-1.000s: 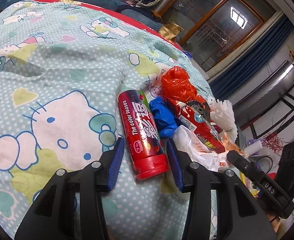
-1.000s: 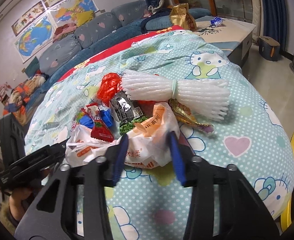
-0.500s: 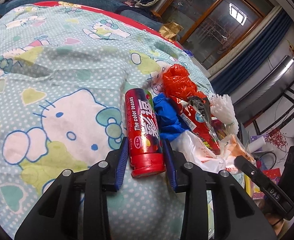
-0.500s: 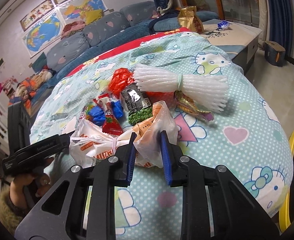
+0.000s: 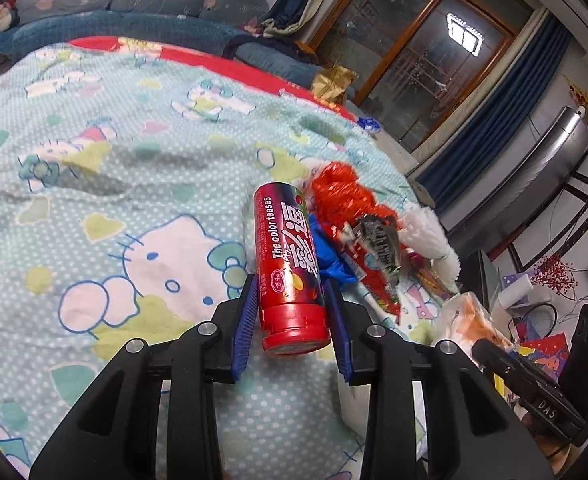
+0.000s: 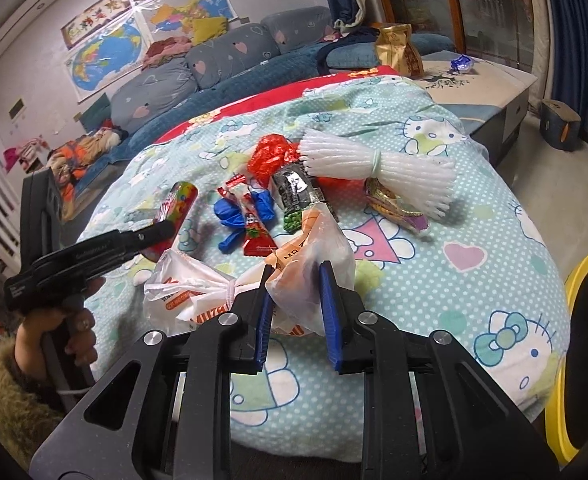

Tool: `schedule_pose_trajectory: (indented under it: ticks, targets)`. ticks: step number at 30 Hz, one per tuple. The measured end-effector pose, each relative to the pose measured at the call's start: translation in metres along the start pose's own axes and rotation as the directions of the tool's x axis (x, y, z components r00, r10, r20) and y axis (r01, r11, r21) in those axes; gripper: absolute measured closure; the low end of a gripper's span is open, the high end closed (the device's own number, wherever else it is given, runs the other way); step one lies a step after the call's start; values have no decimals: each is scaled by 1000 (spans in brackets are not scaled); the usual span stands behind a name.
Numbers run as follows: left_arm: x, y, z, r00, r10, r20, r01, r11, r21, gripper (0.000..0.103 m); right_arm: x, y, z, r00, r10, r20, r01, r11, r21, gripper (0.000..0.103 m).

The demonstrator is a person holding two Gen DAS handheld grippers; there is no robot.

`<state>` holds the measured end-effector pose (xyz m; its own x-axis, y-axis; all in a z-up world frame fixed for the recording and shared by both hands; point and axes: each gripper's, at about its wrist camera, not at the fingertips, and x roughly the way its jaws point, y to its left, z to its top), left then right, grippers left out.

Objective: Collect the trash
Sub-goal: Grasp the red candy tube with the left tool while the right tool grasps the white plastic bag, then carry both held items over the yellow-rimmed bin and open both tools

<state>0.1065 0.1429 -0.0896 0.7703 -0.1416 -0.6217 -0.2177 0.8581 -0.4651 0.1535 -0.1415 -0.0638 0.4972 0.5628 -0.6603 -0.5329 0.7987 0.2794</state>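
Note:
My left gripper (image 5: 292, 312) is shut on a red candy tube (image 5: 288, 268) and holds it lifted off the Hello Kitty quilt (image 5: 114, 184). The tube also shows in the right wrist view (image 6: 176, 208). My right gripper (image 6: 295, 300) is shut on a white and orange plastic bag (image 6: 313, 256) at the quilt's near edge. Beyond lie a blue wrapper (image 6: 238, 216), a red snack packet (image 6: 254, 232), a black and green packet (image 6: 297, 196), crumpled red plastic (image 6: 272, 156) and a white foam net bundle (image 6: 377, 172).
A yellow bin rim (image 6: 573, 360) stands at the right by the bed. Grey pillows (image 6: 198, 72) and a gold bag (image 6: 397, 50) lie at the far side. A window and blue curtains (image 5: 489, 120) are beyond the bed.
My left gripper closed on the candy tube and raised it off the quilt. My right gripper closed on the plastic bag and pulled it nearer.

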Motion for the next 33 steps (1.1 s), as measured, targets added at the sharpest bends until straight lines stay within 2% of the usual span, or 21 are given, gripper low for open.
schedule_pose_trajectory:
  ticks: [12,33]
  targets:
    - [-29,-29,7,996,-52,78,48,997,53,71,-31,-12,7,997,-26,75,25,1000,14,86]
    - [-36,-85,-9,991,-113,74,99,979,178,72,-79,-53,15,976,-97,196,81,993,90,87]
